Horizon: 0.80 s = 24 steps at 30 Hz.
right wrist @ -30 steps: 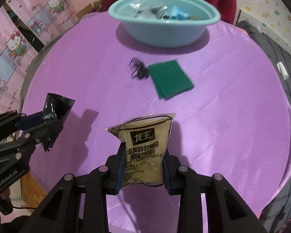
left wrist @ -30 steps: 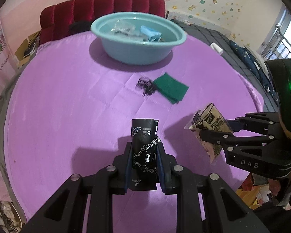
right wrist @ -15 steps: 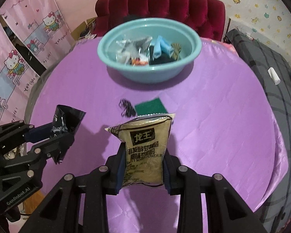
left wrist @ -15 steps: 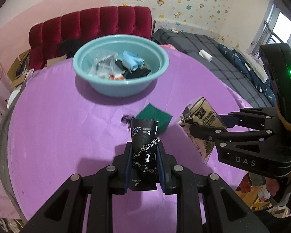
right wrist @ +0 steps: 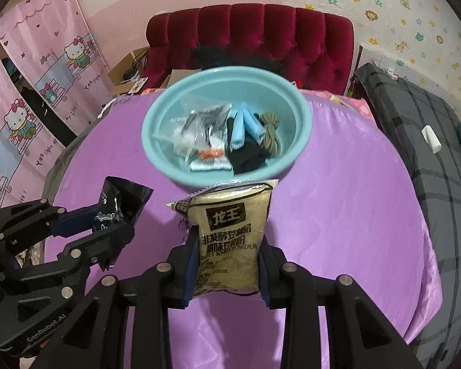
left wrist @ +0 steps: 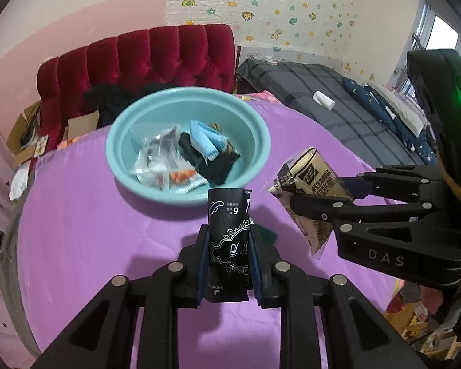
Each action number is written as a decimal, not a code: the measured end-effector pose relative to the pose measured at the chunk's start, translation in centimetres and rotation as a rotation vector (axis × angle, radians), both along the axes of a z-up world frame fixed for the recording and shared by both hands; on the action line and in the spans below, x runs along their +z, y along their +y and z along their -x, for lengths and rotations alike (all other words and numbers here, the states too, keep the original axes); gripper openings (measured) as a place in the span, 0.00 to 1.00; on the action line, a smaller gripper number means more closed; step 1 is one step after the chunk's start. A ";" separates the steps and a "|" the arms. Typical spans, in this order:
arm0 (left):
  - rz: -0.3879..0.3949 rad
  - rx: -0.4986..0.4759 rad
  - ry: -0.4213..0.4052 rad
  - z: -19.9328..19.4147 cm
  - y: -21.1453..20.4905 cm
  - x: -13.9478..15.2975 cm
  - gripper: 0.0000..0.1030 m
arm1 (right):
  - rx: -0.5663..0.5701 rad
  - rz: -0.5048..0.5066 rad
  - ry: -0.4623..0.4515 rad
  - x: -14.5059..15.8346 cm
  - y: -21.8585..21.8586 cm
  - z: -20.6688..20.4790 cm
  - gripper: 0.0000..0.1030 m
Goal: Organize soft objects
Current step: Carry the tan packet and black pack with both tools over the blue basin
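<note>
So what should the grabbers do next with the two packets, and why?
Probably carry both a bit farther forward over the blue bowl, then let go. The left gripper clamps the black packet and the right gripper clamps the soy powder bag, both just short of the bowl's near rim.

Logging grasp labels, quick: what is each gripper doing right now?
Left gripper: shut on the black packet.
Right gripper: shut on the tan powder pouch.

Green cloth [left wrist: 269, 235] mostly hidden behind black packet [left wrist: 229, 240] and left claw [left wrist: 229, 255].
</note>
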<state>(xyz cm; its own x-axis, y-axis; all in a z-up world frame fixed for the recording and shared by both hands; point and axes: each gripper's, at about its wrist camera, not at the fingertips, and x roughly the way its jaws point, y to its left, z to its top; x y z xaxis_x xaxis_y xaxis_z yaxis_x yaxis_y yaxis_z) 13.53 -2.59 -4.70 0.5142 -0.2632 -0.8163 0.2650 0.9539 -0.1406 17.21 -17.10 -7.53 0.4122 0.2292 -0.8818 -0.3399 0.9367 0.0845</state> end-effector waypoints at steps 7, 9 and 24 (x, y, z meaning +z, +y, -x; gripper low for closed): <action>-0.016 0.006 -0.004 -3.3 0.5 -0.3 0.25 | -0.006 -0.008 -0.021 0.7 0.6 -3.5 0.34; -0.023 0.005 -0.004 -4.3 0.5 -0.5 0.25 | -0.009 -0.008 -0.028 0.9 0.8 -4.4 0.34; -0.036 0.035 0.015 -11.9 1.7 -3.5 0.25 | -0.029 -0.022 -0.032 -0.5 1.8 -12.3 0.34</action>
